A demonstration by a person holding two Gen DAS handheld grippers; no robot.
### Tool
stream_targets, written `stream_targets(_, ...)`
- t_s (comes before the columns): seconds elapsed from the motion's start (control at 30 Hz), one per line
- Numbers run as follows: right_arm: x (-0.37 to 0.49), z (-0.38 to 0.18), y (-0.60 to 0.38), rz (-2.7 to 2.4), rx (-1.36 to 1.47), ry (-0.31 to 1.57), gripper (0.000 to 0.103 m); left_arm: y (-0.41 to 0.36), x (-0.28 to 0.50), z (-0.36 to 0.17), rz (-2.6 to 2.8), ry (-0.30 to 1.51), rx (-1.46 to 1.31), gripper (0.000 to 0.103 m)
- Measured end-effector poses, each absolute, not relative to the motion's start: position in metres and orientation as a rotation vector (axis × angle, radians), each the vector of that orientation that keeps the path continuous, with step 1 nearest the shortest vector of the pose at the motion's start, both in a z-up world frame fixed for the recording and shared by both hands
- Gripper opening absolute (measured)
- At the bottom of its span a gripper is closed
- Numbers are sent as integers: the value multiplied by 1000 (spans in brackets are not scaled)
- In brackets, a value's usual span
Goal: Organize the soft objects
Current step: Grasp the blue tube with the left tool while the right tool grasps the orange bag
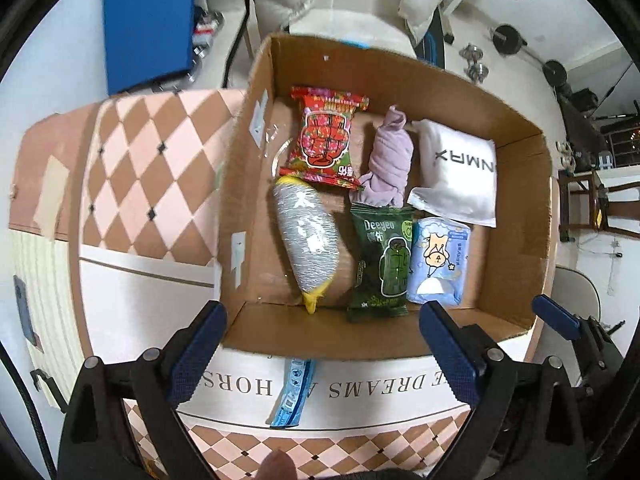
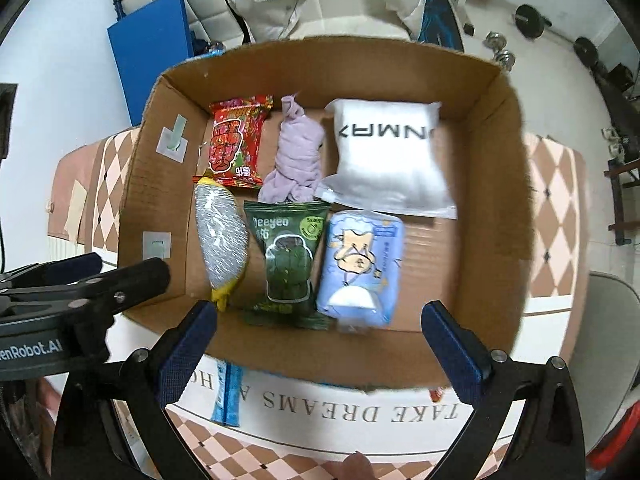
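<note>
**Six soft items in the box, both grippers wide open and empty**

The cardboard box (image 1: pixel 256 208) sits on a counter (image 1: pixel 152 152) covered in a pink-and-brown diamond cloth. Inside, the back row holds a red snack packet (image 1: pixel 326 136), a rolled lilac cloth (image 1: pixel 388 160) beside it, and a white pouch (image 1: pixel 460 172) with black lettering at the right. In the front row lie a silver mesh scrubber with yellow ends (image 1: pixel 306 240), a dark green Deeyeo packet (image 1: pixel 382 260) and a light blue tissue pack (image 1: pixel 438 264), just beside each other.

The left gripper (image 1: pixel 320 344) hovers over the box's near wall, its jaws spread wide with nothing between them. The right gripper (image 2: pixel 316 344) is likewise wide open and holds nothing, poised over the same near wall. A blue sachet (image 1: pixel 292 392) lies outside the box on the cloth, against the near wall, between the left gripper's fingers (image 1: pixel 196 352).
</note>
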State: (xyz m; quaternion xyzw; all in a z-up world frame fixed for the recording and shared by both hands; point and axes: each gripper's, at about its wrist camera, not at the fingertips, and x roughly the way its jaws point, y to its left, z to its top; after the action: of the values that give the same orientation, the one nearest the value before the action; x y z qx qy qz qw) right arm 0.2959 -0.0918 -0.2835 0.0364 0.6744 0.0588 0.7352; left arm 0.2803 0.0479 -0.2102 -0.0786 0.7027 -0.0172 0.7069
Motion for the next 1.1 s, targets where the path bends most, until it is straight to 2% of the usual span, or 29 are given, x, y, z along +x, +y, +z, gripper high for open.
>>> stream_targets(0.23, 248, -235, -131, 138, 53, 1377, 103, 40, 228, -177, 75, 1372, -71, 98)
stream_targets(0.37, 221, -229, -168, 84, -1, 1331, 103, 42, 197, -191, 97, 1365, -58, 98)
stream_targets(0.53, 204, -264, -216, -16, -65, 1393, 103, 46, 170, -251, 101, 1498, -80, 98)
stream_targets(0.73, 205, -326, -248, -33, 17, 1517, 103, 46, 155, -319, 115, 1629, -104, 98)
stream_targets(1.1, 231, -398, -231, -22, 72, 1617, 103, 31, 157, -379, 62, 1743, -22, 98)
